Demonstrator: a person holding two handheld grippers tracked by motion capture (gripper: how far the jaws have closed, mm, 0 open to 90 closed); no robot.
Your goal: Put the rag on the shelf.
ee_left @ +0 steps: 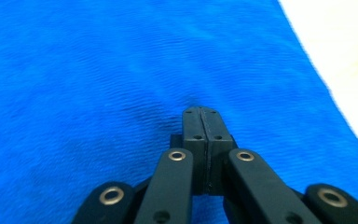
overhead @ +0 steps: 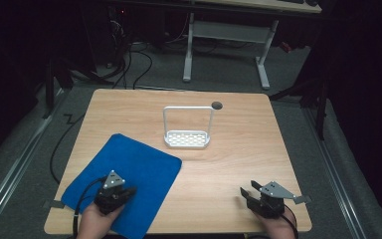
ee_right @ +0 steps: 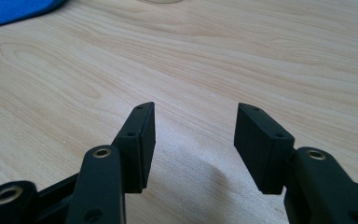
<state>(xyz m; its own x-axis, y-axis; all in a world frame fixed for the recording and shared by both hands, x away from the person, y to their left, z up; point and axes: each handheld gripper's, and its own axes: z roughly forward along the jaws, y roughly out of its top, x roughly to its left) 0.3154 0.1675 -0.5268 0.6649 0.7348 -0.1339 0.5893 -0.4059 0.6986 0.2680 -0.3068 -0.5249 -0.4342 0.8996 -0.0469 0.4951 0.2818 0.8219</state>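
Note:
A blue cloth [overhead: 129, 167] lies flat on the front left of the wooden table [overhead: 243, 144]. My left gripper [overhead: 128, 191] rests on the cloth's near part. In the left gripper view it [ee_left: 201, 112] is shut, its tips down against the blue cloth [ee_left: 74, 70], which dimples slightly there; nothing shows between the jaws. A small white perforated rack [overhead: 186, 139] with a tall loop handle stands at the table's middle. My right gripper [overhead: 247, 188] sits near the front right edge. In the right gripper view it [ee_right: 193, 109] is open over bare wood [ee_right: 214, 46], holding nothing.
A dark round hole [overhead: 217, 105] marks the table behind the rack. Beyond the table stands a white-legged desk [overhead: 226, 35], with cables [overhead: 139, 59] on the grey floor. A corner of the blue cloth [ee_right: 9, 9] shows at the far left of the right gripper view.

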